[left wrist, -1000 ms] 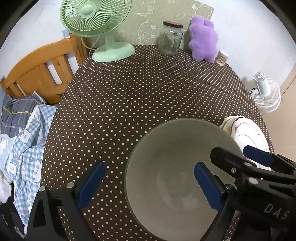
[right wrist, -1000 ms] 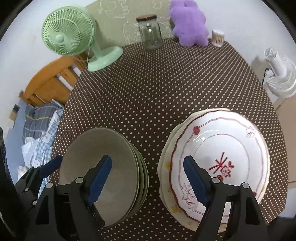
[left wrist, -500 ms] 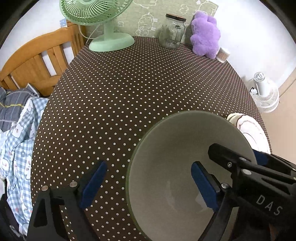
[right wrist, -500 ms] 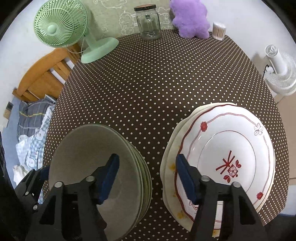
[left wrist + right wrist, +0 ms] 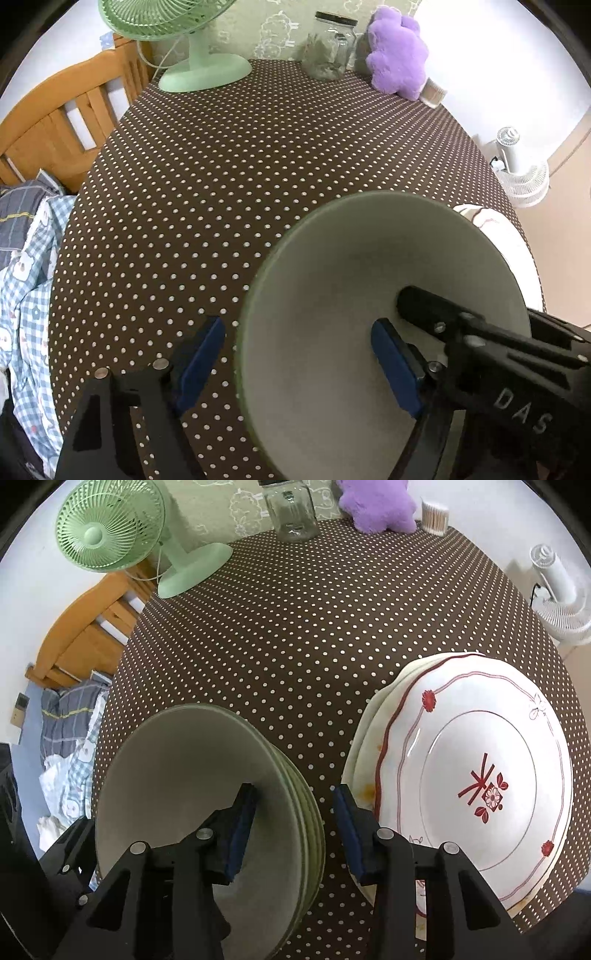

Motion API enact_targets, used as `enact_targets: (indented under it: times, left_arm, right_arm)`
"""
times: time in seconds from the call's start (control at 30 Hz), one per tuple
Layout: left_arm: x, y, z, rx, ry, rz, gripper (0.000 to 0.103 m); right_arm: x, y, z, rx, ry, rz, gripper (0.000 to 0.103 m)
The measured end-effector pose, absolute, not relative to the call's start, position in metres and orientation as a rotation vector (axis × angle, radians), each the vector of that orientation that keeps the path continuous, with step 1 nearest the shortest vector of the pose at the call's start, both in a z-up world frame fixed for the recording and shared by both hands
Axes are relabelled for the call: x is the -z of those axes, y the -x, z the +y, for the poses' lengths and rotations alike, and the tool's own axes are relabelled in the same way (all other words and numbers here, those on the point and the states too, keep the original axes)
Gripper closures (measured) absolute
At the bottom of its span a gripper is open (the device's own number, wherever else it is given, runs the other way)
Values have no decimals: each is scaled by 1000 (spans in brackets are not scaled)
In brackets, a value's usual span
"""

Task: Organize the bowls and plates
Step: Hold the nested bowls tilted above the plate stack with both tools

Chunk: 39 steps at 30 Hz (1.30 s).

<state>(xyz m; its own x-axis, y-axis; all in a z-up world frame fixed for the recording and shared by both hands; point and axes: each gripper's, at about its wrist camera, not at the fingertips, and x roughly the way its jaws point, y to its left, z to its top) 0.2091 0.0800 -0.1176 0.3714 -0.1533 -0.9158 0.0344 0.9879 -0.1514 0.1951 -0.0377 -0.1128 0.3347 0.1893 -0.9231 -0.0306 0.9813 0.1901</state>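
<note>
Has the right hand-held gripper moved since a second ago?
Yes. The right hand-held gripper shifted leftward off the red-patterned plate, now straddling the bowl stack's right rim, jaws closing.

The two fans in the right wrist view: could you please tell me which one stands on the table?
The green fan does: its base rests on the dotted tablecloth at the far left corner. The white fan stands off the table, beyond its right edge.

even, soft indoor light, no hard shadows; heavy fisheye bending with dark corners; slight motion blur near; faint plate glare.
</note>
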Motion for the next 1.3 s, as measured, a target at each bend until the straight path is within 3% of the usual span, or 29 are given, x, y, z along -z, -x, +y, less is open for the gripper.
enact_targets:
  times: [0.27,0.37,0.8,1.3]
  left_arm:
    - [117,-207,74,143,120,1174,25]
    - [114,-205,70,175,126,1167,41]
    - [109,-195,75,161,180,1187,41]
    - [70,-177,84,179,147,1113,41]
  right_arm:
    - [119,-197,-41,-173,-215,1243,57]
    - [120,-197,-40,-175,-214,1241,58]
    - [112,-193,-33,-165,-167,1257,60]
    - [78,-172,-32,-147,-178,1187,60]
